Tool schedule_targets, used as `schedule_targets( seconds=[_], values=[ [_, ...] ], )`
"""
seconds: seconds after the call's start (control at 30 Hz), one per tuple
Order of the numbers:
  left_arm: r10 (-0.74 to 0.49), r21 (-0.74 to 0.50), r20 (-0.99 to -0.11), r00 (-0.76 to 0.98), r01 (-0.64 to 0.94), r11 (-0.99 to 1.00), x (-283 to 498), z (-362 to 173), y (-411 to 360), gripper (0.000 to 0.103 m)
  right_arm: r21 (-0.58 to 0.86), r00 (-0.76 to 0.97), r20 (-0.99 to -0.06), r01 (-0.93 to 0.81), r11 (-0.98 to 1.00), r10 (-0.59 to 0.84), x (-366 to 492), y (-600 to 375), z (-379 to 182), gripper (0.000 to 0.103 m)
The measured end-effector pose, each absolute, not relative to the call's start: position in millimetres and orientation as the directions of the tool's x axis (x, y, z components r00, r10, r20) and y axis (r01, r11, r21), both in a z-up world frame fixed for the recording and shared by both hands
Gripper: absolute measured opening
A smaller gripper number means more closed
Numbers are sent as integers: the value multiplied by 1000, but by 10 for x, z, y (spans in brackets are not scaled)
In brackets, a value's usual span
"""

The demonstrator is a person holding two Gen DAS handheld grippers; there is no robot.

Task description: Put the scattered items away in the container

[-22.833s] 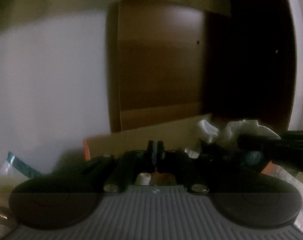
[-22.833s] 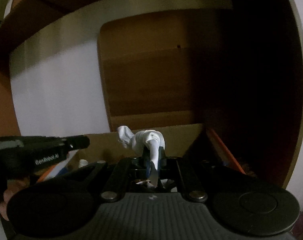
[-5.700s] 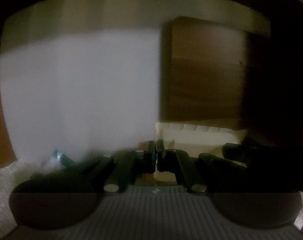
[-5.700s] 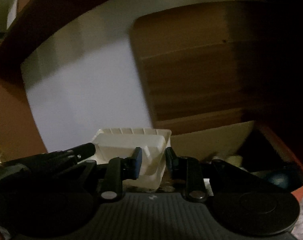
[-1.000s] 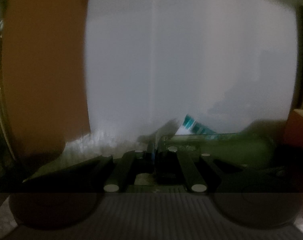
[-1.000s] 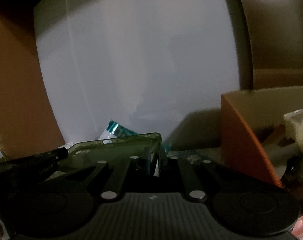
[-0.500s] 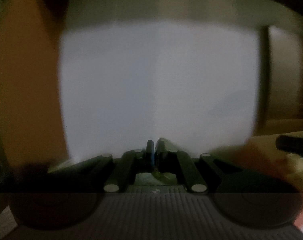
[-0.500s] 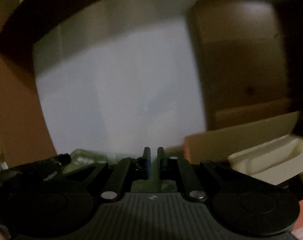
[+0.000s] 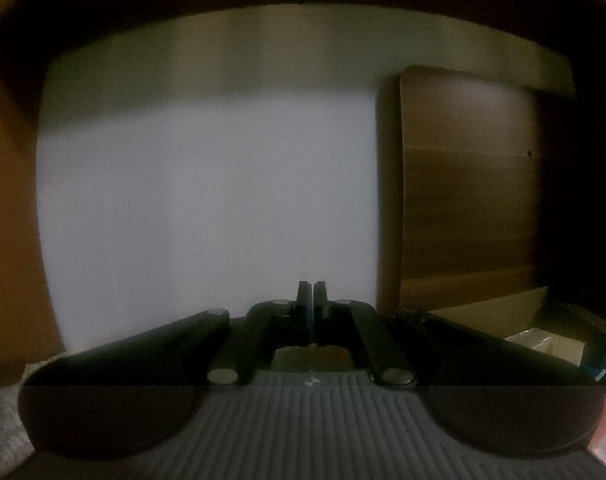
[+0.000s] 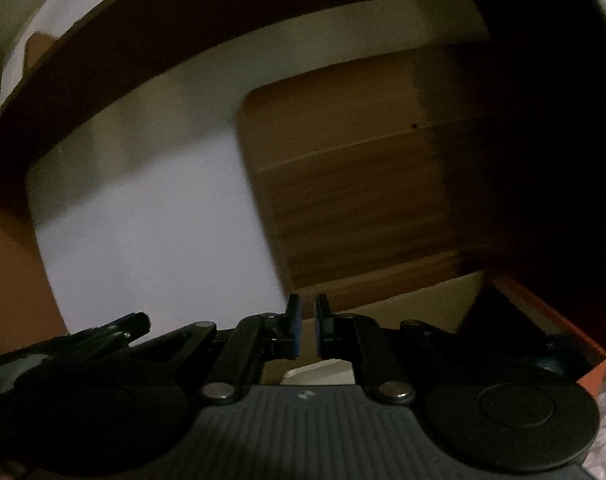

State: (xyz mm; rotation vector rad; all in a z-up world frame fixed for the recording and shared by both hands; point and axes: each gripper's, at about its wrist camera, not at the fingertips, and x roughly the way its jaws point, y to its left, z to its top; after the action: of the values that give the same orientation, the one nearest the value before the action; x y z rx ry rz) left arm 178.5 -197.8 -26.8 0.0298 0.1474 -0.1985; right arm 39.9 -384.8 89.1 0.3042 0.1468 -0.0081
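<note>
A white wall (image 9: 207,200) and a brown wooden panel (image 9: 467,184) are filling the background in both views. The orange-sided cardboard box (image 10: 551,320) is sitting low at the right, a pale tray (image 9: 543,342) lying inside it. No writing is legible. The left gripper (image 9: 312,292) is pointing level, jaws nearly touching, holding nothing. The right gripper (image 10: 306,312) is tilting toward the box, jaws narrowly parted, empty.

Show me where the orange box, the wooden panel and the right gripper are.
Box (image 10: 543,304): right wrist view, on its orange right rim.
Panel (image 10: 351,208): right wrist view, middle of its brown face.
Right gripper (image 10: 306,320): right wrist view, midway between its two fingertips.
</note>
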Motion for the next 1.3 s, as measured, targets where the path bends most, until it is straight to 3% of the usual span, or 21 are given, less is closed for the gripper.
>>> schedule_targets(
  seconds=[0.17,0.37,0.5,0.63,0.7,0.8,0.9,0.97,1.13,1.3],
  values=[
    [-183,37,-142,973,190,981,1699,-183,-2039,3,314,990,-134,8,949,36,370,-3941,888,5],
    [-136,52,-88,987,140,989,1644,-178,-1779,3,355,973,-159,-104,929,169,416,-3779,745,5],
    [-81,23,-120,989,84,996,1625,-289,-1324,6,362,946,-191,-180,915,262,478,-3441,658,6],
    [-43,21,-176,984,47,999,1540,-515,-940,31,330,916,-227,-248,911,331,423,-2988,547,11],
    [-35,25,-187,982,41,999,1462,-624,-801,53,321,907,-243,-259,911,344,366,-2822,489,12],
    [-39,25,-223,974,45,999,1456,-764,-672,69,290,893,-287,-263,920,346,307,-2551,370,13],
    [-56,24,-264,963,65,998,1520,-862,-611,71,278,879,-353,-229,933,321,326,-2382,210,29],
    [-83,14,-295,952,91,996,1546,-896,-649,71,268,869,-393,-205,941,301,299,-2334,95,56],
    [-113,32,-303,946,128,991,1424,-972,-575,76,252,873,-425,-138,958,238,185,-2311,11,74],
    [-68,54,-256,964,85,995,1609,-932,-402,82,248,872,-436,-121,961,222,253,-2313,17,74]
  ],
)
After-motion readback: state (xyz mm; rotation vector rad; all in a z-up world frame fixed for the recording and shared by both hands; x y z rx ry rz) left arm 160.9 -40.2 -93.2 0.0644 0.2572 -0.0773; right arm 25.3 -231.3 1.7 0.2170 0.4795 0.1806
